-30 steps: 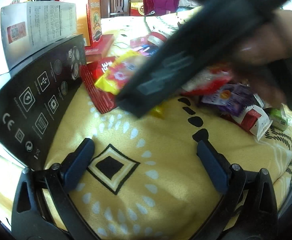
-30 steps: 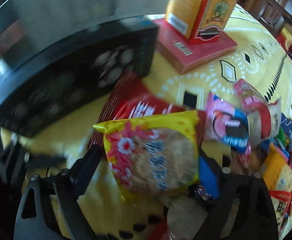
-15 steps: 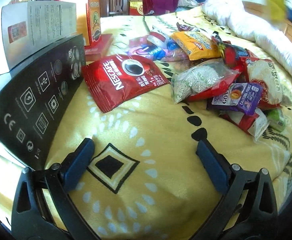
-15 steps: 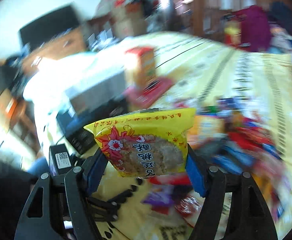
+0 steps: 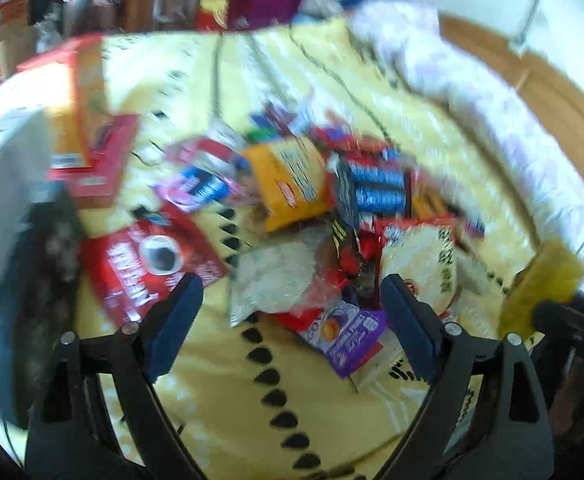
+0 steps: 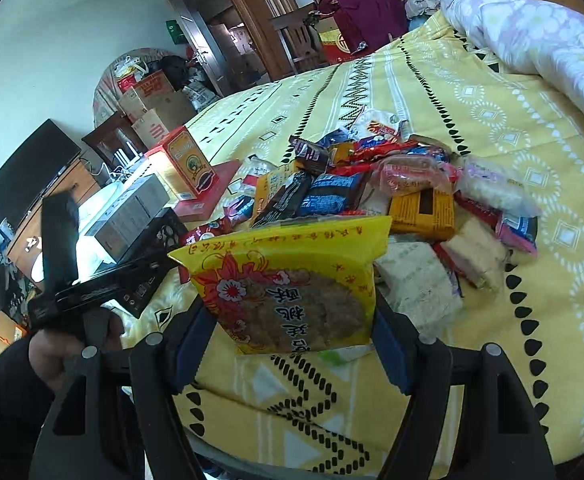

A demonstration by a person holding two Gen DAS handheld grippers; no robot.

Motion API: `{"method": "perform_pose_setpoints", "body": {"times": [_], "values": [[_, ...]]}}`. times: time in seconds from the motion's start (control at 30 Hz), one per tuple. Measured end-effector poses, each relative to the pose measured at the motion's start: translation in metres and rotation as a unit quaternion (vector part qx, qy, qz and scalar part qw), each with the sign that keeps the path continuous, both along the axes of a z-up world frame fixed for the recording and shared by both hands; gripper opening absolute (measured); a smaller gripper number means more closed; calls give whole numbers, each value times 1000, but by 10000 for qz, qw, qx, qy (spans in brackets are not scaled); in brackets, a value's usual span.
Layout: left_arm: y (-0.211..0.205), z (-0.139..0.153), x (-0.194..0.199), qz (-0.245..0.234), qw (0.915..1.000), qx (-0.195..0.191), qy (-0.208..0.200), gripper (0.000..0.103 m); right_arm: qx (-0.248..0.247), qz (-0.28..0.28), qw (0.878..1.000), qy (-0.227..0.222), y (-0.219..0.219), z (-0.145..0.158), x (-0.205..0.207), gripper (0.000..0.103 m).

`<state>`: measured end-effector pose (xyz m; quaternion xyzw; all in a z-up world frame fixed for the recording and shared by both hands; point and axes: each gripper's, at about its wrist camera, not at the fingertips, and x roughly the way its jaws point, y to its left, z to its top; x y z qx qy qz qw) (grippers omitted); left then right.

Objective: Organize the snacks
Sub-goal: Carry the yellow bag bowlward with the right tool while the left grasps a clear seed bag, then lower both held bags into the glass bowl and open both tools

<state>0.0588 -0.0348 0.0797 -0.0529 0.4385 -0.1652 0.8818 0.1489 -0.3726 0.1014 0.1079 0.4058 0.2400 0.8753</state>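
My right gripper (image 6: 288, 340) is clamped on the yellow pastry packet (image 6: 292, 284), pads pressing its two side edges, and the packet is held clear above the yellow bedspread (image 6: 491, 92), on the near side of the snack pile (image 6: 371, 196). My left gripper (image 5: 292, 316) stands with its jaws apart and nothing between them, hovering over the near edge of the snack pile; its view is blurred, so detail in it is unreliable. Risks noted, in my judgement: the packet is gripped only by its edges and looks air-filled and slippery, so it could twist or slide out and drop back onto the snack pile; squeezing harder to prevent this could crush the brittle pastry inside. The snack pile is loose and overlapping, so any low pass by either gripper could drag neighbouring wrappers, such as the red coffee sachet (image 5: 152, 264) at the pile's left edge. The boxes (image 6: 180, 164) to the left of the snack pile stand stacked near the bed's side; a careless swing toward them could knock the upright orange box over. I cannot tell where the packet is meant to go, so misplacement is also possible
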Motion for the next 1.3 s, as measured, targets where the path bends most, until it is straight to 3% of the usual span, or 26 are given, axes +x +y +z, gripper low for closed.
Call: {"method": "perform_pose_setpoints", "body": {"times": [0.03, 0.17, 0.23, 0.3, 0.33, 0.37, 0.43, 0.5, 0.57, 0.73, 0.9, 1.07, 1.17, 1.3], "values": [[4, -9, 11, 191, 9995, -117, 233, 89, 9, 15, 10000, -10, 3, -1, 2, 76], [13, -26, 33, 585, 9950, -617, 529, 87, 20, 48, 10000, 9, 4, -12, 1, 76], [7, -43, 42, 578, 9923, -531, 960, 86, 30, 47, 9999, 91, 2, -18, 2, 76], [5, -52, 43, 537, 9914, -576, 1044, 88, 41, 33, 9999, 164, 2, -24, 4, 76], [6, -55, 43, 574, 9911, -655, 1004, 86, 59, 33, 9998, 183, 3, -26, 4, 76], [7, -56, 44, 630, 9905, -666, 1021, 69, 72, 32, 9998, 189, 3, -28, 4, 76], [9, -52, 39, 627, 9905, -618, 1056, 62, 68, 38, 9998, 182, 5, -29, 4, 76], [9, -46, 31, 529, 9931, -499, 923, 50, 57, 50, 9999, 146, 5, -29, 4, 76], [14, -32, 20, 473, 9952, -447, 737, 47, 78, 27, 9999, 76, 5, -24, 3, 76], [27, 16, -8, 432, 9988, -239, -21, 45, 107, -11, 9998, -145, 4, -7, 0, 76], [51, 74, -28, 541, 9951, -96, -817, 45, 68, 143, 9992, -372, 23, 19, 3, 76], [126, 126, -39, 1281, 9829, 56, -1325, 44, 25, 630, 9950, -771, 79, 61, 17, 76], [184, 149, -46, 1886, 9703, 192, -1506, 44, -6, 1115, 9882, -1047, 136, 90, 26, 76], [250, 159, -52, 2597, 9520, 438, -1560, 44, 86, 1772, 9768, -1202, 222, 115, 39, 76]]}}
